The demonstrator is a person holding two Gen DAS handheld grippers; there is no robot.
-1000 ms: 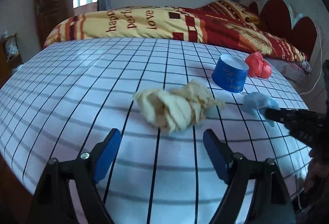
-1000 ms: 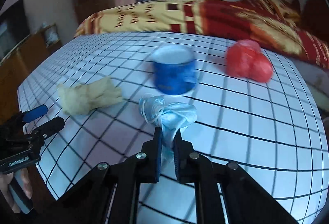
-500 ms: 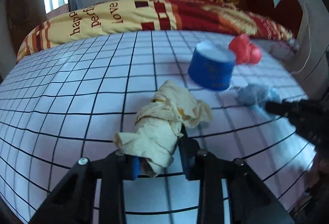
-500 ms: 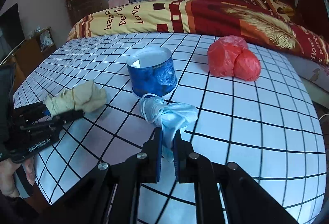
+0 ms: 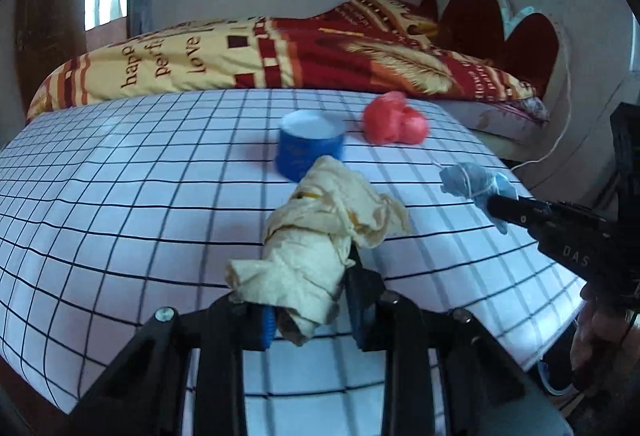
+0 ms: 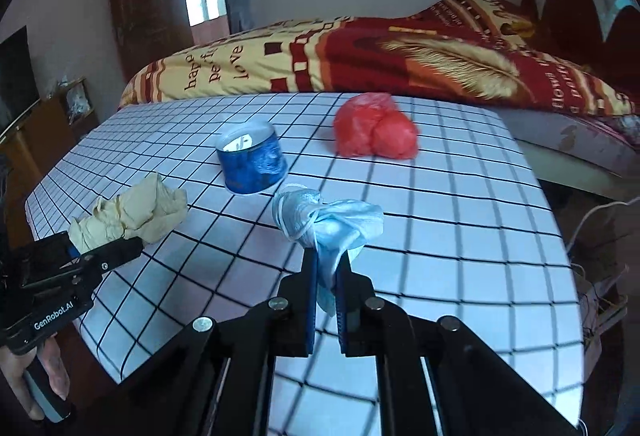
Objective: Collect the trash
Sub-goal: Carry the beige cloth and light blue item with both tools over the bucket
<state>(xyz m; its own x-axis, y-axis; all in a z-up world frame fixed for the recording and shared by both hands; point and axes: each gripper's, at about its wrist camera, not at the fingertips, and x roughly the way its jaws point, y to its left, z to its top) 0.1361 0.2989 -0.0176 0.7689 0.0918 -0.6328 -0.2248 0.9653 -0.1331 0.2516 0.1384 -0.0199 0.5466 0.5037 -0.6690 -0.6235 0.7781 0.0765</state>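
My left gripper (image 5: 310,302) is shut on a crumpled yellow paper wad (image 5: 320,236) and holds it above the checked table (image 5: 120,196). The wad also shows in the right wrist view (image 6: 132,212), held by the left gripper (image 6: 100,256). My right gripper (image 6: 326,276) is shut on a crumpled light-blue face mask (image 6: 328,220), lifted off the table; the mask shows in the left wrist view (image 5: 476,184) at the right gripper's tip (image 5: 496,204). A blue cup (image 6: 252,156) (image 5: 310,146) and a red plastic bag (image 6: 374,134) (image 5: 394,124) sit on the table.
The white table with black grid lines (image 6: 460,196) ends close on the right, with a white cable (image 5: 560,140) beyond it. A bed with a red and yellow blanket (image 5: 280,56) stands behind. A wooden cabinet (image 6: 52,124) stands at the left.
My left gripper closed on the yellow wad and lifted it. My right gripper raised the blue mask off the table. Both have risen and drawn back.
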